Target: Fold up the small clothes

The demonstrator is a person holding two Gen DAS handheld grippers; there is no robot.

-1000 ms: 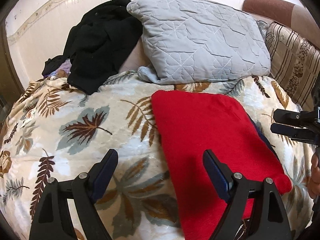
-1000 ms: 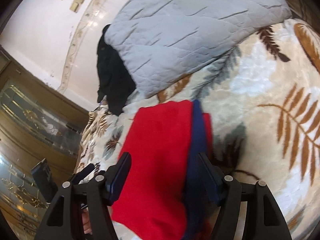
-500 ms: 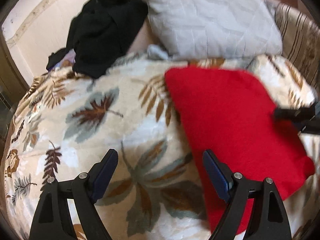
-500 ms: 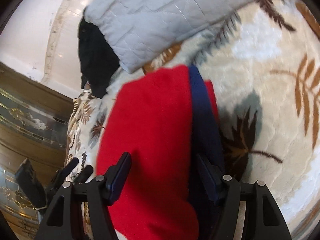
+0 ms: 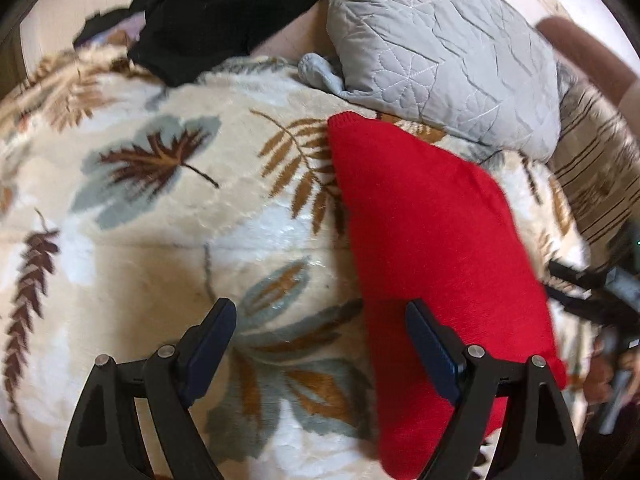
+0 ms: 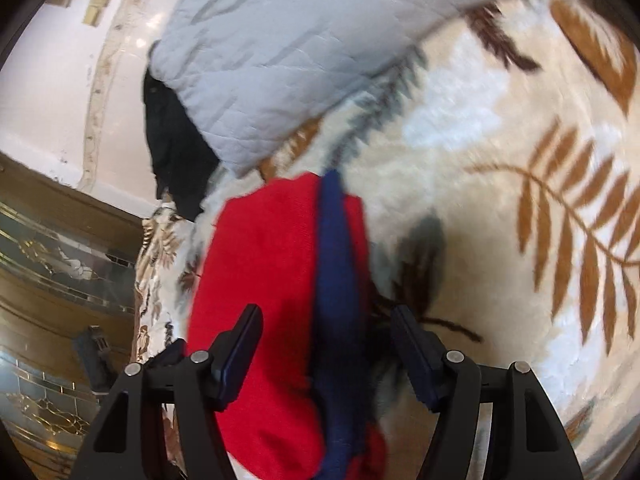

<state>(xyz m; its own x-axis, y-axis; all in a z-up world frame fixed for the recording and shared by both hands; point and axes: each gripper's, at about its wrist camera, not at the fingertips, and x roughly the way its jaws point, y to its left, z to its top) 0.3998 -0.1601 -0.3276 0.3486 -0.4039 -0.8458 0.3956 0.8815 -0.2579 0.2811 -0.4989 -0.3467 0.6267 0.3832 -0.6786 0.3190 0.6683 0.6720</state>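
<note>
Since the earlier frame the left gripper (image 5: 316, 344) has swung left, so we now see the red garment (image 5: 432, 240) under its right finger only. The garment lies folded on the leaf-print blanket (image 5: 168, 240), its far corner touching the grey pillow (image 5: 440, 48). Right gripper (image 6: 326, 344) straddles the navy layer (image 6: 336, 280) at the garment's right edge, we judge for pinching it. Both jaws are spread, gripping nothing

No readable text, label, brand or number appears in either view. The fabrics carry only patterns and stitching, no lettering.
</note>
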